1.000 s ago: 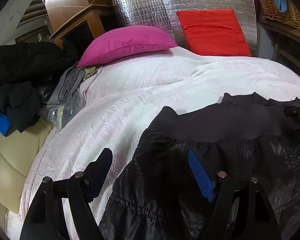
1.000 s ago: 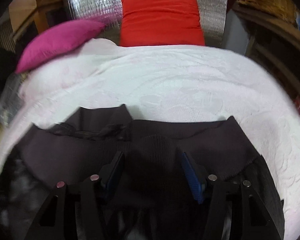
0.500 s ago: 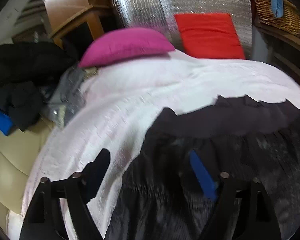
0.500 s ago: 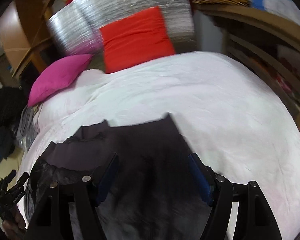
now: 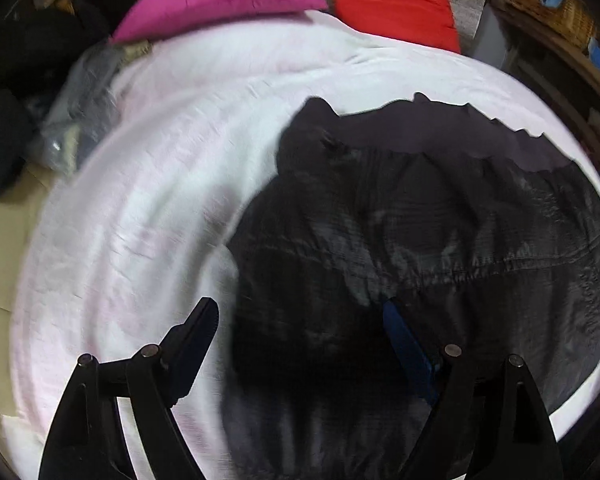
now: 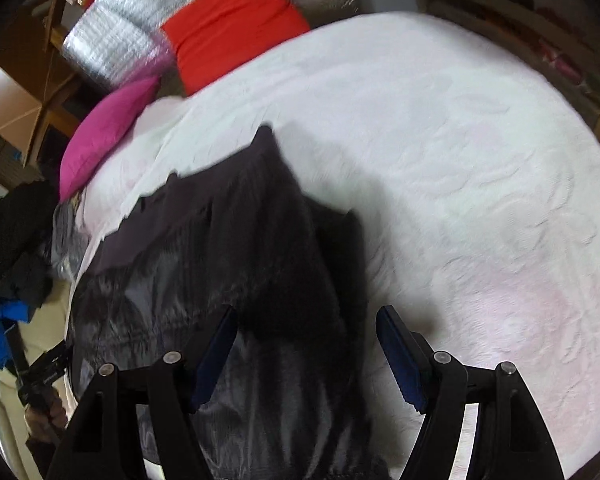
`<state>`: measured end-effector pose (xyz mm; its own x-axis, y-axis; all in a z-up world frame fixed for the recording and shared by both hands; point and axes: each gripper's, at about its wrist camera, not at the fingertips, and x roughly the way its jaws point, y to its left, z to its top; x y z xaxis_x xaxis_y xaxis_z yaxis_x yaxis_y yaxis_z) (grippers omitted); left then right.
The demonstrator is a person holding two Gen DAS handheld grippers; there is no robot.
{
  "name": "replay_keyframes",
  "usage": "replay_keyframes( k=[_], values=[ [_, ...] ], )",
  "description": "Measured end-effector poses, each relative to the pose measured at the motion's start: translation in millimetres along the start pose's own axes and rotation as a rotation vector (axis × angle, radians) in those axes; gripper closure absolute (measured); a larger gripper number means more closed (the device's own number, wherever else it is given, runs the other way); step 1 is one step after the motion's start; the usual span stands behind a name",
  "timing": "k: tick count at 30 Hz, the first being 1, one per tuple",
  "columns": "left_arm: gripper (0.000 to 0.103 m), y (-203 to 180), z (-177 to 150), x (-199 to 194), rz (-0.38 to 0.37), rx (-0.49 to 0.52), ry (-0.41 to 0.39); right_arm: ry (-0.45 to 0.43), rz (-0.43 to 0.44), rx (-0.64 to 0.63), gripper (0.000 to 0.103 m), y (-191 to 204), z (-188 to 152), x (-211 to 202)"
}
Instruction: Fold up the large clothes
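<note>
Now the large black jacket of shiny thin fabric with a ribbed dark hem (image 5: 440, 216) lies spread on the white quilted bedcover (image 5: 148, 208), filling the lower right half of the left wrist view and the lower left half of the right wrist view. Its long axis appears to run across the left view, with the ribbed band along the upper edge of the cloth.

The left gripper (image 5: 300, 344) stands released: its jaws are wide apart, one finger over bare bedcover and the other over the jacket, so the left border of the garment passes between them without being pressed. The right gripper (image 6: 306, 344) has just been opening its jaws; dark cloth lies between them, but the pads do not pinch it. Its right finger is over the bedcover, so it sits at the opposite side border.

Probably each hand is nearest to its own side edge, and the next grasp depends on that.
</note>
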<state>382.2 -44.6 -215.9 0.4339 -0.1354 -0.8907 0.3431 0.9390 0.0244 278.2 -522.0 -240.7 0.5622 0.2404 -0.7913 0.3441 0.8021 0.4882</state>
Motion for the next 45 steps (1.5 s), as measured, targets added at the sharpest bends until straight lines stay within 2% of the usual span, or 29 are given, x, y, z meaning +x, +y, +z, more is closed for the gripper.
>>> replay_keyframes(
  k=[1, 2, 3, 4, 5, 7, 8, 10, 12, 14, 16, 17, 18, 21, 24, 33, 39, 42, 45],
  values=[
    [0.026, 2.2, 0.4, 0.4, -0.021, -0.019, 0.000, -0.003, -0.013, -0.023, 0.036, 4.1, -0.9, 3.2],
    [0.045, 4.2, 1.7, -0.1, -0.044, -0.042, -0.003, -0.010, -0.041, -0.052, 0.055, 10.6, -1.7, 4.7],
    [0.057, 6.5, 3.5, -2.6, -0.050, -0.066, -0.011, -0.015, -0.070, -0.073, 0.064, 15.5, -2.2, 5.0],
    [0.061, 7.8, 5.1, -7.7, -0.050, -0.078, -0.033, -0.034, -0.103, -0.096, 0.068, 21.5, -3.0, 1.9],
    [0.066, 8.3, 6.4, -11.8, -0.053, -0.074, -0.051, -0.060, -0.124, -0.119, 0.080, 26.4, -3.9, -3.5],
    [0.066, 4.0, 6.4, -14.4, -0.013, -0.044, -0.070, -0.121, -0.129, -0.154, 0.082, 33.3, -3.4, -16.0],
    [0.065, 0.6, 4.2, -7.9, 0.020, -0.020, -0.052, -0.127, -0.150, -0.153, 0.082, 33.1, -2.8, -15.8],
    [0.058, -3.9, 1.2, 4.1, 0.061, -0.003, -0.014, -0.070, -0.182, -0.147, 0.082, 26.4, -2.5, 1.8],
    [0.047, -9.0, 1.4, 4.6, 0.101, 0.022, -0.016, -0.010, -0.171, -0.123, 0.079, 19.3, -2.5, 18.0],
    [0.038, -10.6, 2.2, -5.8, 0.172, 0.035, -0.034, -0.023, -0.159, -0.119, 0.079, 20.3, 0.3, 10.1],
    [0.036, -12.9, 2.2, -16.9, 0.221, 0.049, -0.068, -0.049, -0.119, -0.108, 0.065, 18.9, 1.6, -2.7],
    [0.034, -14.2, 3.2, -23.0, 0.242, 0.059, -0.090, -0.053, -0.089, -0.098, 0.036, 16.8, 1.9, -6.7],
    [0.029, -15.3, 3.2, -30.2, 0.257, 0.073, -0.119, -0.060, -0.048, -0.080, 0.016, 13.0, 1.7, -11.1],
    [0.028, -21.0, 1.0, -48.4, 0.293, 0.110, -0.194, -0.119, 0.002, -0.066, 0.016, 6.6, 0.0, -24.3],
    [0.028, -20.3, -1.9, -58.8, 0.295, 0.123, -0.224, -0.136, 0.076, -0.013, 0.016, -5.7, 1.2, -31.1],
    [0.027, -24.2, -3.2, -65.5, 0.314, 0.134, -0.244, -0.097, 0.128, 0.047, 0.016, -16.3, 9.1, -20.4],
    [0.027, -24.2, -5.1, -56.8, 0.316, 0.156, -0.221, -0.075, 0.141, 0.054, 0.016, -19.8, 8.4, -15.0],
    [0.027, -20.5, -5.2, -49.9, 0.250, 0.147, -0.174, -0.063, 0.161, 0.032, 0.016, -15.0, 7.9, -12.8],
    [0.027, -5.7, -5.0, -36.6, 0.108, 0.101, -0.073, -0.045, 0.143, 0.012, 0.016, -10.4, 6.3, -8.2]
  ],
)
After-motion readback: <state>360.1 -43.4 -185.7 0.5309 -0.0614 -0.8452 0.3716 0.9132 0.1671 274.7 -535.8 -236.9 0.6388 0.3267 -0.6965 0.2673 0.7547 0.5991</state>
